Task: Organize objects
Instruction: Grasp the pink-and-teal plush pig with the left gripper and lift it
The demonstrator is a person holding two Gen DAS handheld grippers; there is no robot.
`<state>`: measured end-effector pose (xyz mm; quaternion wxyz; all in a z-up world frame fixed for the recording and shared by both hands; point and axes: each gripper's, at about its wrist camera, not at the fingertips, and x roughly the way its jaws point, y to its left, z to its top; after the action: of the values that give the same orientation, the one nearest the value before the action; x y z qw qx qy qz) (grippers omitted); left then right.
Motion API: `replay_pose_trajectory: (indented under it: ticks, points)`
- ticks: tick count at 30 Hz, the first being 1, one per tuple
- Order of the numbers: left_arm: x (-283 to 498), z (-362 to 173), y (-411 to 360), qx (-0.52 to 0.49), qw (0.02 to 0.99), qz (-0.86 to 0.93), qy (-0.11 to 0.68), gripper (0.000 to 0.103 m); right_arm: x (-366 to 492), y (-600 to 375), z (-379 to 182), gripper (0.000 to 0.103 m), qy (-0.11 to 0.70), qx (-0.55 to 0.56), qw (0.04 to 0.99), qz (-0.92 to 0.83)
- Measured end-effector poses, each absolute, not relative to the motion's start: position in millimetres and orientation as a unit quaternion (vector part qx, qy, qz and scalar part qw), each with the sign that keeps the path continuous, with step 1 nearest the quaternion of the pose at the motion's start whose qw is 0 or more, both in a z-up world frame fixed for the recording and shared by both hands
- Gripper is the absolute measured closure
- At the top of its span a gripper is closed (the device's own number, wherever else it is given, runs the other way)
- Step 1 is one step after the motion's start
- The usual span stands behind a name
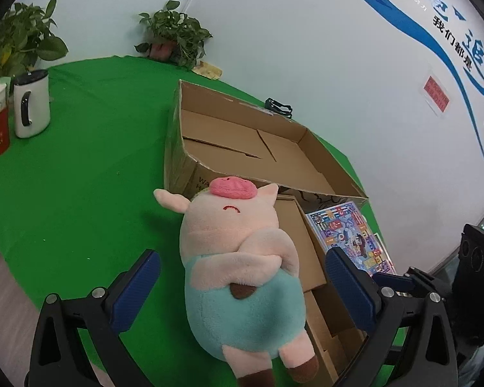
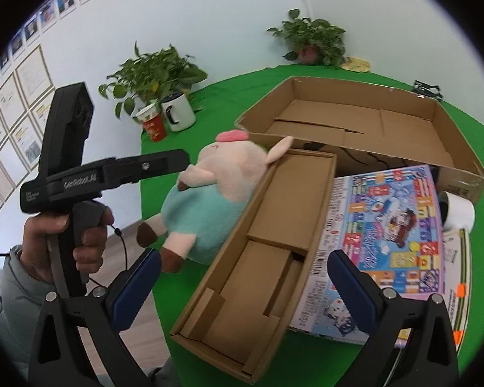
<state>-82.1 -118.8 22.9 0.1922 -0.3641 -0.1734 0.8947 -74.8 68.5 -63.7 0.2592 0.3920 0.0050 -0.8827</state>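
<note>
Pink plush pig (image 1: 242,264) lies between the spread left tongs (image 1: 242,285).

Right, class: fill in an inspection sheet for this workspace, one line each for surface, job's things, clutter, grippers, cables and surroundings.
Surface: table under green cloth.
Job's things: plush pig lying against the narrow cardboard tray; large open cardboard box behind, nothing seen inside; colourful game box flat beside the tray.
Clutter: white mug, red paper cup, white roll.
Grippers: left gripper open, its blue pads either side of the pig, not touching; right gripper open above the tray.
Cables: thin black cord by the left hand.
Surroundings: potted plants, white wall with framed papers.
</note>
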Motion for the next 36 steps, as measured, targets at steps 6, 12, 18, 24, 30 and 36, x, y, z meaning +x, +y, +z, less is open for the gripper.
replay_pose_trajectory:
  ticks: [6, 12, 18, 24, 30, 36]
  points:
    - [-95, -3, -128, -0.374, 0.243, 0.866, -0.227, 0.006, -92, 28, -65, 0.001, 0.029, 0.383, 0.320, -0.866]
    - [-102, -27, -131, -0.384, 0.275, 0.841, -0.263, 0.019, -122, 11, -79, 0.005, 0.043, 0.413, 0.320, -0.851]
    - [-109, -45, -128, -0.395, 0.281, 0.829, -0.281, 0.028, -141, -3, -92, 0.008, 0.065, 0.450, 0.305, -0.837]
    - [-107, -54, -123, -0.396, 0.271, 0.829, -0.289, 0.040, -140, -11, -93, 0.012, 0.078, 0.454, 0.294, -0.838]
    - [-62, -38, -137, -0.395, 0.258, 0.833, -0.289, 0.040, -115, -15, -86, 0.012, 0.091, 0.441, 0.315, -0.836]
    - [-51, -40, -136, -0.396, 0.241, 0.839, -0.286, 0.045, -126, -9, -94, 0.019, 0.088, 0.448, 0.295, -0.840]
